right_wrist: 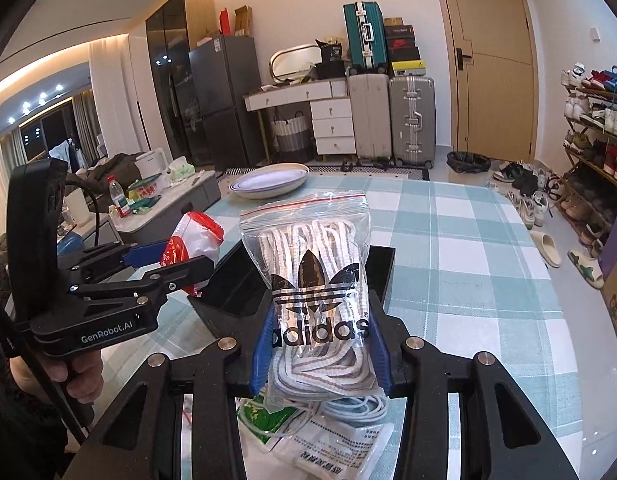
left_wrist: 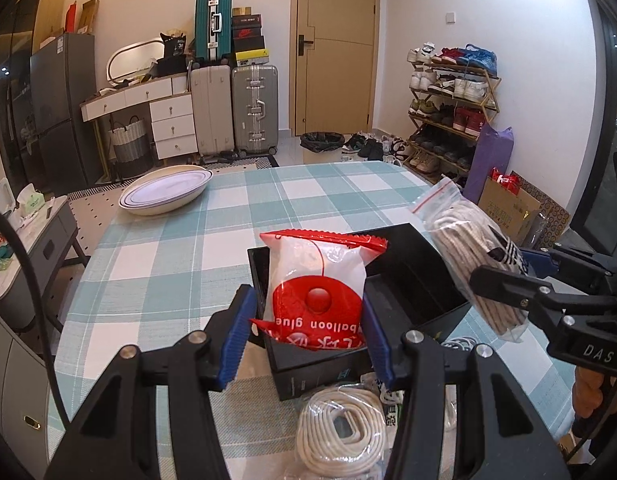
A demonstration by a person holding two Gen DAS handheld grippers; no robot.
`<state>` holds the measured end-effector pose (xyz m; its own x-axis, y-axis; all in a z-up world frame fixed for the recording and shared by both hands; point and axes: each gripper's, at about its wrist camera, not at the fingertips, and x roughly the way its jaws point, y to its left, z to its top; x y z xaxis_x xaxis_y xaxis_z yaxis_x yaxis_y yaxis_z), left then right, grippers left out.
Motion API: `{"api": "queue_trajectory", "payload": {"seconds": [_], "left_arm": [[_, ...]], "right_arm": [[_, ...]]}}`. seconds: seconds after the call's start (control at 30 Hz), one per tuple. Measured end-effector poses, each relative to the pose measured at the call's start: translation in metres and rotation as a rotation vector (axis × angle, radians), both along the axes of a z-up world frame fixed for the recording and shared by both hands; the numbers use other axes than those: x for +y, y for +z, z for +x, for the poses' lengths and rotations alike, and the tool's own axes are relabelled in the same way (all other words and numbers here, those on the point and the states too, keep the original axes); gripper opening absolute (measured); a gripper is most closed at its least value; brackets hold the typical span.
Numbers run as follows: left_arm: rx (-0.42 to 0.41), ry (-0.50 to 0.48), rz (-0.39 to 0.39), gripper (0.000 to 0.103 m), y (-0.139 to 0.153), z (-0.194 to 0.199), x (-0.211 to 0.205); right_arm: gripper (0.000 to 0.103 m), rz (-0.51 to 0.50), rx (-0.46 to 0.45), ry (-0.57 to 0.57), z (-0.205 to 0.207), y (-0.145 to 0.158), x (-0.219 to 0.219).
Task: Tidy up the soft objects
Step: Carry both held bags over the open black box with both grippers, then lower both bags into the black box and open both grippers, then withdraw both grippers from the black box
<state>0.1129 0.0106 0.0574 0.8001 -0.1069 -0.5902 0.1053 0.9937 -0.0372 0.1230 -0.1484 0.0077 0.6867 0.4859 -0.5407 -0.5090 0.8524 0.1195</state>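
Note:
My left gripper (left_wrist: 308, 332) is shut on a red and white balloon glue packet (left_wrist: 316, 280), held upright above an open black box (left_wrist: 412, 280) on the checked tablecloth. My right gripper (right_wrist: 320, 352) is shut on a clear zip bag of white laces (right_wrist: 316, 280) with a black trefoil logo, held just over the box (right_wrist: 236, 288). In the left wrist view the lace bag (left_wrist: 468, 256) hangs at the right, over the box's right edge. In the right wrist view the left gripper (right_wrist: 164, 264) with its packet (right_wrist: 192, 240) shows at the left.
A coil of white rope (left_wrist: 340, 432) and several flat packets (right_wrist: 328, 444) lie on the near table below the grippers. A stack of oval white dishes (left_wrist: 166, 190) sits at the far left corner. Beyond the table are suitcases, a door and a shoe rack (left_wrist: 452, 108).

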Motion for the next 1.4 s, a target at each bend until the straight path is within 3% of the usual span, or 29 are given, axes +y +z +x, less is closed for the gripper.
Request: {"api": "queue_trajectory", "payload": {"seconds": [0.33, 0.57, 0.8, 1.03, 1.1, 1.23, 1.33, 1.4], "left_arm": [[0.081, 0.013, 0.044, 0.052, -0.018, 0.031, -0.007], [0.091, 0.007, 0.046, 0.052, -0.024, 0.042, -0.006], [0.092, 0.001, 0.037, 0.053, -0.023, 0.047, -0.004], [0.089, -0.017, 0.044, 0.057, -0.023, 0.048, -0.006], [0.088, -0.022, 0.041, 0.059, -0.023, 0.047, -0.006], [0.065, -0.048, 0.036, 0.065, -0.021, 0.038, -0.005], [0.044, -0.053, 0.038, 0.079, -0.017, 0.027, -0.003], [0.035, -0.038, 0.025, 0.095, -0.014, 0.019, 0.001]], "right_arm": [[0.041, -0.165, 0.044, -0.022, 0.036, -0.02, 0.022], [0.041, -0.26, 0.015, 0.024, 0.042, -0.02, 0.039], [0.041, -0.293, 0.019, 0.077, 0.053, -0.023, 0.051], [0.043, -0.263, 0.01, 0.102, 0.052, -0.024, 0.051], [0.051, -0.246, 0.004, 0.124, 0.051, -0.024, 0.05], [0.055, -0.227, -0.017, 0.111, 0.043, -0.02, 0.041], [0.07, -0.2, -0.025, 0.091, 0.033, -0.016, 0.03], [0.085, -0.169, -0.032, 0.079, 0.024, -0.014, 0.022]]}}
